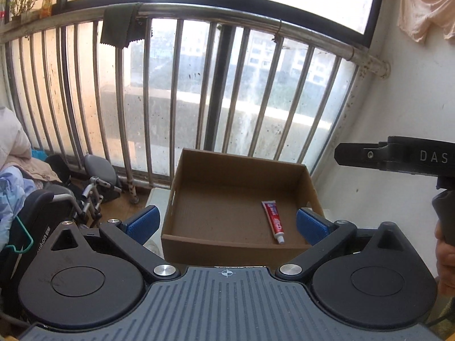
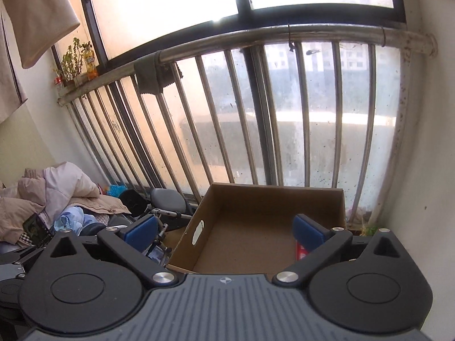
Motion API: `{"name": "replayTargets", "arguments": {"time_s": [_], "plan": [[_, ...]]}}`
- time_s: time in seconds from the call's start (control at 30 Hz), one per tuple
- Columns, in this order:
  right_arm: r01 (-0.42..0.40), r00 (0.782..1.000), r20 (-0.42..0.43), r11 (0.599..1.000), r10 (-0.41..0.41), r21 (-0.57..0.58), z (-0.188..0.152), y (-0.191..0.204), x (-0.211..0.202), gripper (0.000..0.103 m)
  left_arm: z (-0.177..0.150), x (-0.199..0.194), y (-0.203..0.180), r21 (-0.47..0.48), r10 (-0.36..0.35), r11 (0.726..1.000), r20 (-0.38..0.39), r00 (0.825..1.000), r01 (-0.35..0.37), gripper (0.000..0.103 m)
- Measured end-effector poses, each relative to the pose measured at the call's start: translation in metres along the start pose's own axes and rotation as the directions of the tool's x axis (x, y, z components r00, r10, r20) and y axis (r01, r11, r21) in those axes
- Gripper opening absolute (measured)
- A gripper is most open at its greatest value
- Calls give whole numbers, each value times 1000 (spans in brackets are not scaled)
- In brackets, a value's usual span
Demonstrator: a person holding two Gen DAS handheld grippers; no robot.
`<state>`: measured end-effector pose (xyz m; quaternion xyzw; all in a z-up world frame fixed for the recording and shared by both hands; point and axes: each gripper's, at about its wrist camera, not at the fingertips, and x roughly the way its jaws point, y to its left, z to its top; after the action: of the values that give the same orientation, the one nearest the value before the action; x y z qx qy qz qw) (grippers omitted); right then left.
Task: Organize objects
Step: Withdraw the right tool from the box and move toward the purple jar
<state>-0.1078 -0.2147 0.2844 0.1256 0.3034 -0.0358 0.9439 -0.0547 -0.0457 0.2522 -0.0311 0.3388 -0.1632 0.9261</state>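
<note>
An open brown cardboard box [image 1: 236,170] stands by the railing, and a red and white toothpaste tube [image 1: 273,221] lies flat on its floor near the right wall. My left gripper [image 1: 226,223] hovers above the box's near edge, open, with nothing between its blue pads. In the right wrist view the same box [image 2: 273,199] is ahead and my right gripper [image 2: 224,231] is open over it. A red bit of the tube [image 2: 301,251] shows behind the right pad. The right gripper's black body shows at the left wrist view's right edge, held by a hand [image 1: 446,258].
A metal railing [image 1: 199,85] and window close off the far side. A white wall [image 1: 398,113] is at the right. Left of the box stand a wheelchair [image 1: 57,207] and a pile of clothes [image 2: 57,196]. A dark cloth [image 1: 122,27] hangs on the rail.
</note>
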Motion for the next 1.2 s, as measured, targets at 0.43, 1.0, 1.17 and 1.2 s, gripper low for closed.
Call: {"name": "replayTargets", "arguments": {"time_s": [0.43, 1.0, 1.17, 1.2], "plan": [[133, 990, 74, 981, -124, -143, -20, 63, -11, 103, -18, -14, 42, -119, 5, 993, -17, 1000, -7, 103], [-203, 977, 39, 975, 207, -90, 0, 28, 79, 103, -7, 37, 46, -107, 56, 992, -61, 997, -62, 103], [-227, 974, -29, 973, 226, -38, -9, 4, 103, 103, -20, 53, 41, -99, 89, 990, -122, 989, -101, 103], [-231, 973, -31, 973, 230, -29, -10, 1, 104, 103, -21, 54, 40, -91, 95, 990, -132, 987, -107, 103]]}}
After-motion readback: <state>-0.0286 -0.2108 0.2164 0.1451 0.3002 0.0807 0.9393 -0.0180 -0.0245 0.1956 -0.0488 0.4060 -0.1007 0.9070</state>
